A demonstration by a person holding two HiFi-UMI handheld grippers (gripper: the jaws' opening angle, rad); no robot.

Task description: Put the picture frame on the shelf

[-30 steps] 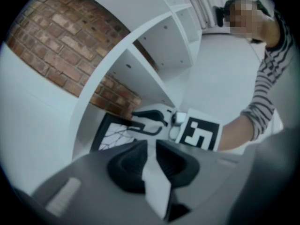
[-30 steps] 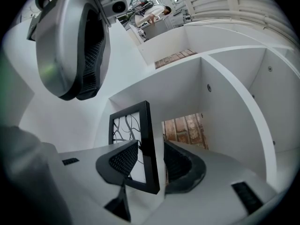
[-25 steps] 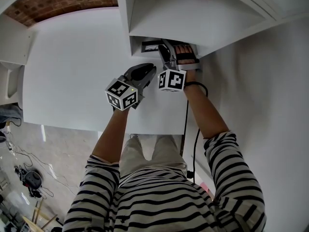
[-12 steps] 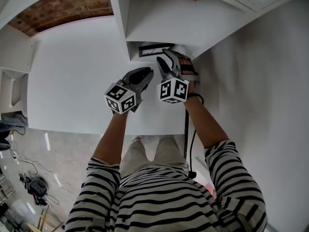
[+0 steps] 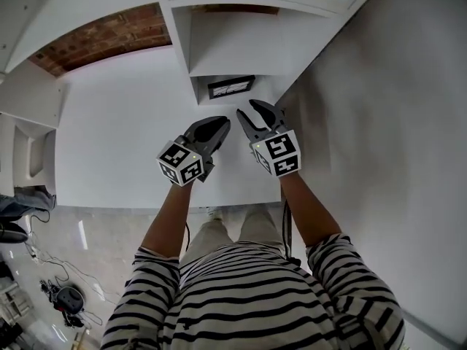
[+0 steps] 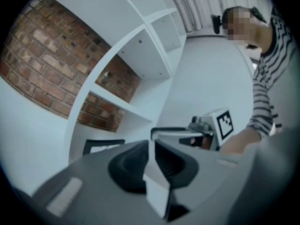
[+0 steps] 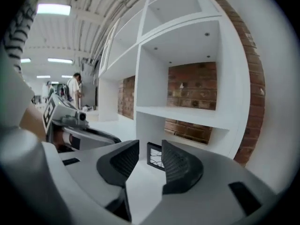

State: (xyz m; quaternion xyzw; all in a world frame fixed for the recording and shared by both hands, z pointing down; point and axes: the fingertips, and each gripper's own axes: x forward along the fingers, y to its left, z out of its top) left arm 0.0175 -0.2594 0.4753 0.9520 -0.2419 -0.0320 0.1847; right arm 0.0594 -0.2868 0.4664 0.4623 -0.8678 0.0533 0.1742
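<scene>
Now, on the left, the left claw (image 5: 219, 122) hovers over the white bench (image 5: 109, 122), short of the shelf (image 5: 241, 46). Its own view shows the jaws drawn nearly together with only a slim gap and nothing between them. They have just been closing, so I log it as released and idle. Further right and farther off, the picture frame (image 5: 231, 87) stands upright in the lowest compartment of the shelf, with white shelf surface all round it and no claw touching it. The right gripper view shows it beyond the jaw gap and well apart from the pads. Whether it leans on the back wall I cannot tell. Right of centre, the right claw (image 5: 246, 109) is released too. Its jaws have just eased in a shade but are wide apart, with only air between them. Change noted: a second ago the right claw reached into that compartment at the frame, and half a second ago it was at the opening. Now it has drawn back to the near side and rolled over, level with the left claw. Judgement: the frame was let go inside the shelf and the placement looks complete, so only clearing both claws away seems left. The frame may be standing on a narrow edge, so a nudge to the shelf could tip it.
</scene>
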